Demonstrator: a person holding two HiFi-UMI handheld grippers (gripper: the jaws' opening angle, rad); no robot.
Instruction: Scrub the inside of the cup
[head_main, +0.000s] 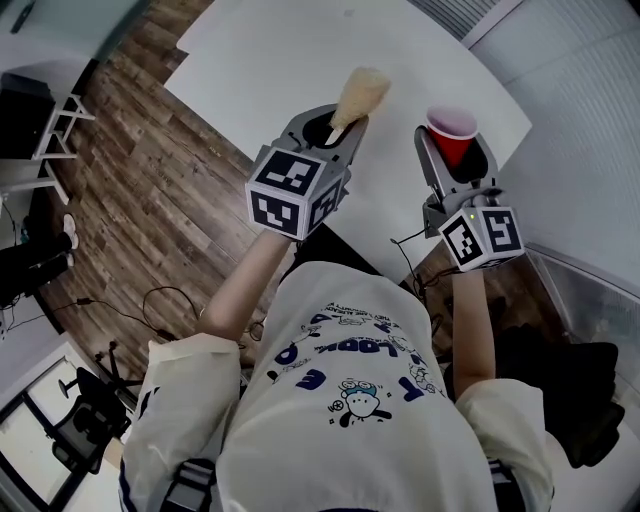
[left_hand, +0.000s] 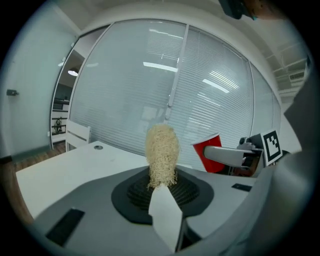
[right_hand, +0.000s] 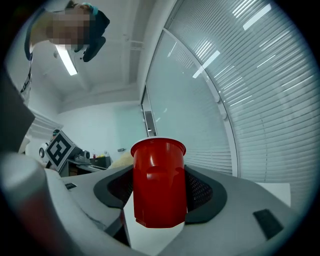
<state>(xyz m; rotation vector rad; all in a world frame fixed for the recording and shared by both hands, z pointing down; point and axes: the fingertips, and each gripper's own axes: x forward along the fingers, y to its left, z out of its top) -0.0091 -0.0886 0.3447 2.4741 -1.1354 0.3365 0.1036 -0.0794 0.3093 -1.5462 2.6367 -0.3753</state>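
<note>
A red plastic cup (head_main: 453, 137) stands upright in my right gripper (head_main: 460, 160), whose jaws are shut on its sides; the right gripper view shows the cup (right_hand: 158, 182) filling the gap between the pads, mouth up. My left gripper (head_main: 337, 128) is shut on a tan fibrous scrubber (head_main: 358, 96) that sticks up and forward beyond the jaws. Seen from the left gripper, the scrubber (left_hand: 162, 155) stands upright with the cup (left_hand: 208, 152) to its right, apart from it. Both are held above the white table (head_main: 260, 60).
The white table's near edge (head_main: 365, 255) runs just ahead of the person's body. Wood floor (head_main: 150, 200) lies to the left with cables and a chair base. A window with blinds (left_hand: 165, 85) fills the background. A dark bag (head_main: 580, 390) sits on the right.
</note>
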